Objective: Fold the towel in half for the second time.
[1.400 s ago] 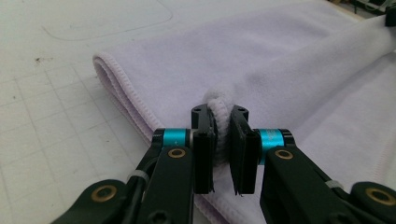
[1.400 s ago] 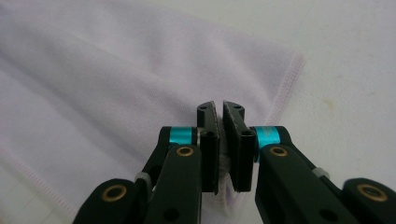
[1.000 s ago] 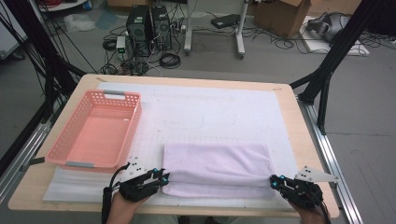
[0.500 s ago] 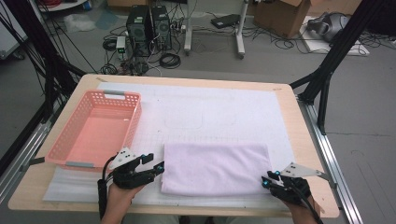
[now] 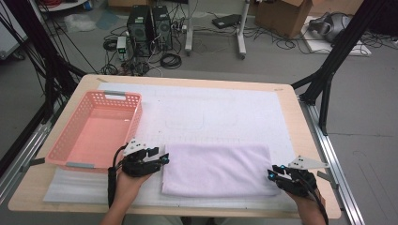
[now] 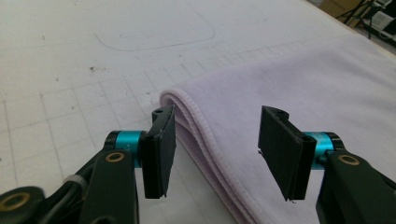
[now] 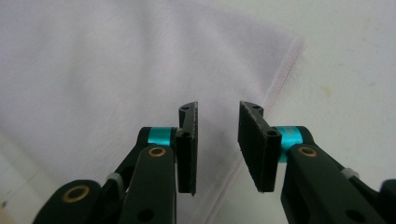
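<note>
A folded lilac towel (image 5: 217, 169) lies flat on the white mat near the table's front edge. My left gripper (image 5: 162, 157) is at the towel's left end, open, and its jaws straddle the folded corner of the towel (image 6: 261, 88) without closing on it. My right gripper (image 5: 271, 174) hovers at the towel's right front corner, open by a narrower gap, with the towel's hemmed edge (image 7: 280, 74) just beyond its jaws. Neither gripper holds anything.
A pink plastic basket (image 5: 70, 154) stands empty at the left of the table, close to my left hand. The white gridded mat (image 5: 216, 112) stretches bare behind the towel. Computers, cables and boxes sit on the floor beyond the table.
The left gripper has moved away from the front edge, up along the towel's left end. The right gripper has drawn back slightly at the towel's right front corner. The towel lies flat.
</note>
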The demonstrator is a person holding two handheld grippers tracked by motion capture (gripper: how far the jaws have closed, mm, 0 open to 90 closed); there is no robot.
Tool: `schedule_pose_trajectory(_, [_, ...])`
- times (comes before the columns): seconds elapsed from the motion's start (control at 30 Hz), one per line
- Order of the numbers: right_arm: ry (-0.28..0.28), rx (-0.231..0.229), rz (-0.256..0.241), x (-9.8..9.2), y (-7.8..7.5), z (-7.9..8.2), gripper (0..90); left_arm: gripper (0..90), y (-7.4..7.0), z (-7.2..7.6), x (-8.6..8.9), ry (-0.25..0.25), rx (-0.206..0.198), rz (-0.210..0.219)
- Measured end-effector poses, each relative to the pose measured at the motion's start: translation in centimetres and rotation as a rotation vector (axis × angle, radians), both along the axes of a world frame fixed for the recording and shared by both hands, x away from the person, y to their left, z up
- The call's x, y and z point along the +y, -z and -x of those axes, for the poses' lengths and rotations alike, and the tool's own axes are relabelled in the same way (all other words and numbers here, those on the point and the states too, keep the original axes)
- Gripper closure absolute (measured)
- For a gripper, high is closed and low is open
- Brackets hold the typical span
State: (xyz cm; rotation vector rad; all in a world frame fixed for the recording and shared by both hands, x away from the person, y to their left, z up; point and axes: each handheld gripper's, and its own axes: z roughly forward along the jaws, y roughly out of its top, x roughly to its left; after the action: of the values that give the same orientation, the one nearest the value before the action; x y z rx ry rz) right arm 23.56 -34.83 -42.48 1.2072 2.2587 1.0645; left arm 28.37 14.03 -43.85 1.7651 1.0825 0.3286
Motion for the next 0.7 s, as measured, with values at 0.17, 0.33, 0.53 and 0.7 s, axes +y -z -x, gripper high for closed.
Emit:
schedule_pose_trajectory(0.17, [-0.015,-0.005,0.015,0.3,0.2,-1.3,65.7,45.9,0.5,-2.1,-0.4,-0.015,0.017,-0.025])
schedule_pose_trajectory(0.33, [0.013,-0.036,-0.01,0.5,0.2,-3.1,51.5,41.9,0.8,-3.5,-1.2,-0.008,0.035,-0.061])
schedule_pose_trajectory(0.53, [0.064,-0.053,0.013,1.0,0.8,-7.3,36.5,41.4,1.4,-4.6,-1.9,0.03,0.093,-0.076])
schedule_pose_trajectory(0.7, [0.065,0.066,-0.025,0.8,2.2,-10.6,31.7,40.5,1.4,-4.6,-2.0,0.06,0.086,-0.084])
